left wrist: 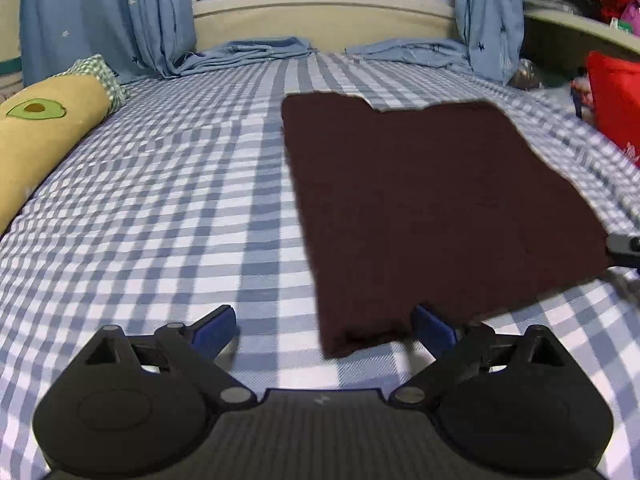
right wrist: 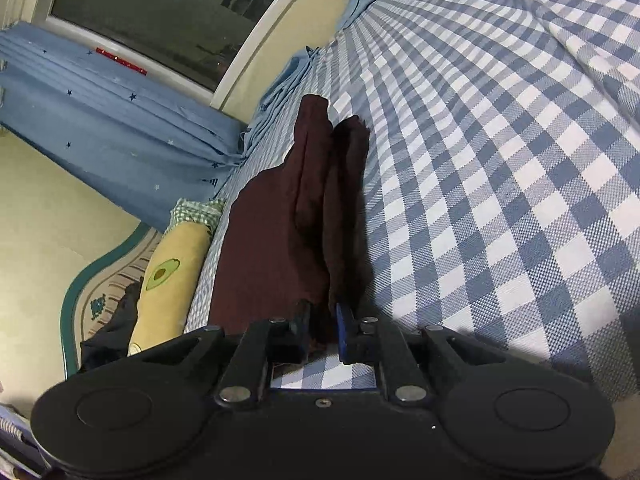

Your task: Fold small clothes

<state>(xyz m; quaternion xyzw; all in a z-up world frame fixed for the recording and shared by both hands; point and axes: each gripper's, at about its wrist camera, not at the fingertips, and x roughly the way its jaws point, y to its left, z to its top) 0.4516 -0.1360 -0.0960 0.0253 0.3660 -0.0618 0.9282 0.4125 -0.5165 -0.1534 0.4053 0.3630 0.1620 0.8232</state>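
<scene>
Right fingers [right wrist: 324, 326] on maroon garment [right wrist: 288, 216]

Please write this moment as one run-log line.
left gripper: open, near garment corner | right gripper: shut on dark red garment | bed

Dark maroon knit garment [left wrist: 436, 208] spread across the blue-and-white checked bedsheet [left wrist: 160, 200], mostly flat, w/ a notched far edge. Near-left corner droops in a small fold. In the right wrist view the same garment [right wrist: 304, 216] is bunched into upright folds, one edge pinched, rest draping down onto the sheet.
</scene>
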